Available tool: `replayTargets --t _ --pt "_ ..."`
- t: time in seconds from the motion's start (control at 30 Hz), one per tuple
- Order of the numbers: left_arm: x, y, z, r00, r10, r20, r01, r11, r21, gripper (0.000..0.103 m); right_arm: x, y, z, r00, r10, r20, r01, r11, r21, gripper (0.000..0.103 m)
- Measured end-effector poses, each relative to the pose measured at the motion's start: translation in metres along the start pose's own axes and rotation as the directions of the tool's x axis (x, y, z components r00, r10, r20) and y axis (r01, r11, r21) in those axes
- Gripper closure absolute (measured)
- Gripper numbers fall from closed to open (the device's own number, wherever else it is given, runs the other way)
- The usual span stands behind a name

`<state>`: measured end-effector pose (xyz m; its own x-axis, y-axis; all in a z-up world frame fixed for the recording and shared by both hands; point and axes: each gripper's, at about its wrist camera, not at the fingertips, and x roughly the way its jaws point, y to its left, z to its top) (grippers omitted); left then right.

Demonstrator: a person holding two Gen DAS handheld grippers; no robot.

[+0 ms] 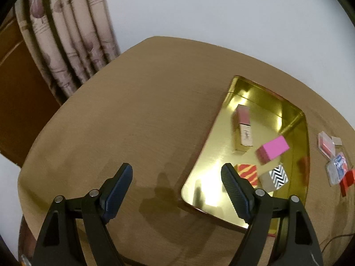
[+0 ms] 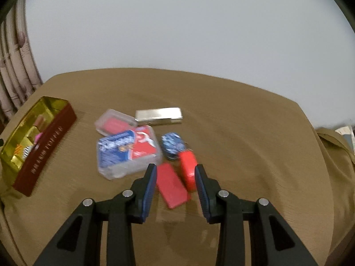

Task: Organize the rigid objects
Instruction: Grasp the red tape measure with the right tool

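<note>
In the left wrist view an open gold tin [image 1: 261,110] lies on the brown table. It holds a pink box [image 1: 273,149], a pink-and-gold carton [image 1: 244,130], a red-and-yellow striped box [image 1: 247,173] and a black-and-white zigzag box [image 1: 276,177]. My left gripper [image 1: 177,167] hovers wide open and empty at the tin's near left edge. My right gripper [image 2: 175,166] is partly open with nothing gripped. It hangs over a flat red box [image 2: 172,187] and a rounded red object [image 2: 188,173] on the table. Beyond these lie a blue patterned object [image 2: 172,146], two clear cases [image 2: 128,150] [image 2: 115,123] and a silver box [image 2: 158,115].
The tin's dark red wall [image 2: 55,130] stands at the left of the right wrist view. A patterned curtain [image 1: 66,44] hangs behind the table's far left corner, against a pale wall. Bare tabletop [image 1: 133,110] stretches left of the tin. The right wrist view is motion-blurred.
</note>
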<state>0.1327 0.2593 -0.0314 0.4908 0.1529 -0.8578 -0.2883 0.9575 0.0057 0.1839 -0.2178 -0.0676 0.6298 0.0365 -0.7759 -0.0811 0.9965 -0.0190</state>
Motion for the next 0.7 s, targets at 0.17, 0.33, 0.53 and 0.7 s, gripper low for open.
replayTargets --t 0.17,0.33,0.53,0.7 --pt "-0.010 -0.020 -0.005 0.998 -0.027 0.054 0.022 0.994 0.105 0.024 0.016 -0.005 -0.004 1.000 -0.004 -0.014 0.004 1.000 -0.002 0.067" --pt "-0.020 -0.045 -0.012 0.993 -0.055 0.109 0.029 0.973 0.230 0.024 0.031 -0.010 -0.003 1.000 0.009 -0.028 -0.009 1.000 0.007 0.067" --pt "-0.030 -0.072 -0.015 0.983 -0.140 0.119 0.096 0.943 0.319 0.024 0.044 -0.016 -0.002 0.998 0.054 -0.041 -0.054 0.998 0.013 0.067" --pt "-0.044 -0.112 -0.021 0.977 -0.184 0.111 0.120 0.897 0.426 0.021 0.052 -0.018 -0.003 0.997 0.068 -0.036 -0.067 0.998 0.009 0.072"
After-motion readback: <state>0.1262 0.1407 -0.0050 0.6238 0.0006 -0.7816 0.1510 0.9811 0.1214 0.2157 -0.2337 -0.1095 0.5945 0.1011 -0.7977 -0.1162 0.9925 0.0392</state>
